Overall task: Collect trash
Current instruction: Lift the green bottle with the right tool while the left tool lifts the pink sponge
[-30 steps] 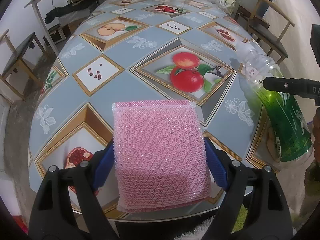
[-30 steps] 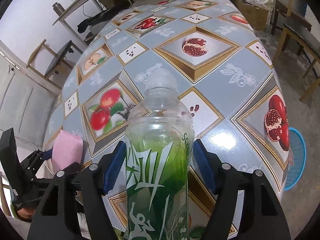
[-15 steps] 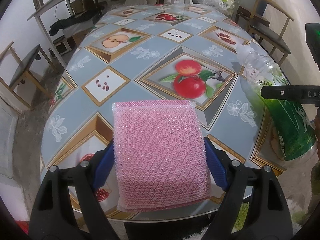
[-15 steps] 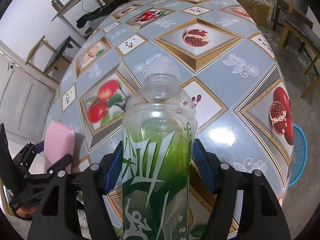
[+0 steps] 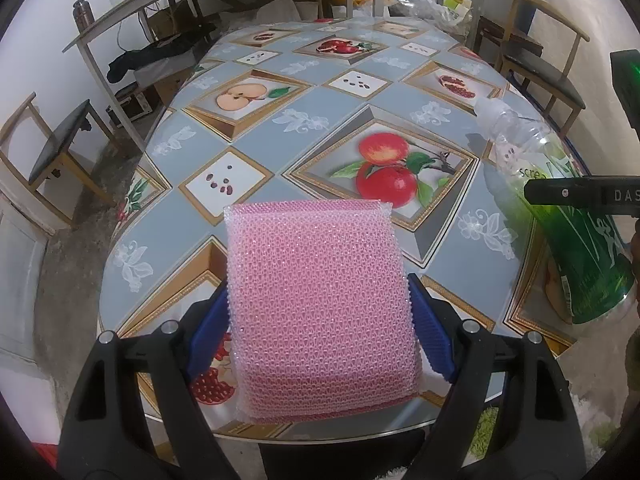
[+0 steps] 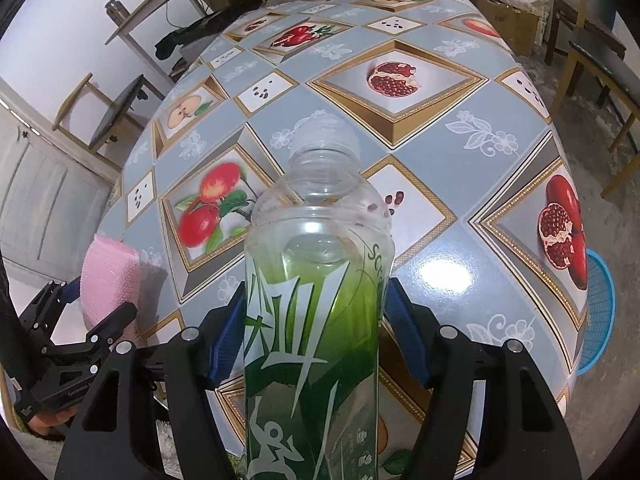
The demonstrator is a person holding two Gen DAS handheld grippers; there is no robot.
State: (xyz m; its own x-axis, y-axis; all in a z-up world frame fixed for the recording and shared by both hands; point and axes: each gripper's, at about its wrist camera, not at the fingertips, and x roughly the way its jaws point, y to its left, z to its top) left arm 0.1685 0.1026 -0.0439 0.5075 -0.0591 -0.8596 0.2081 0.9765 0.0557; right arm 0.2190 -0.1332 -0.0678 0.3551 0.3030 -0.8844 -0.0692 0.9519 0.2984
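As seen from the left wrist, the left gripper [image 5: 320, 312] has its jaws clamped on a pink scouring sponge [image 5: 320, 304], held above the worktop [image 5: 360, 104] edge. From the right wrist, the right gripper [image 6: 316, 332] jaws grip a green-labelled plastic bottle [image 6: 316, 312]. Step judged: both items collected; next calls for a bin, possibly the blue basket [image 6: 600, 312].

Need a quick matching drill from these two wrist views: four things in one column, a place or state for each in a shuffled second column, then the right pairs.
Things:
1. pink sponge
2. green-labelled bottle
3. blue basket
4. metal flask

Places or states:
A. on the floor past the table's edge
B. clamped in the right gripper
C. standing on a shelf by the wall
D. clamped in the left gripper

Pairs: 1-D, 2-B, 3-A, 4-C
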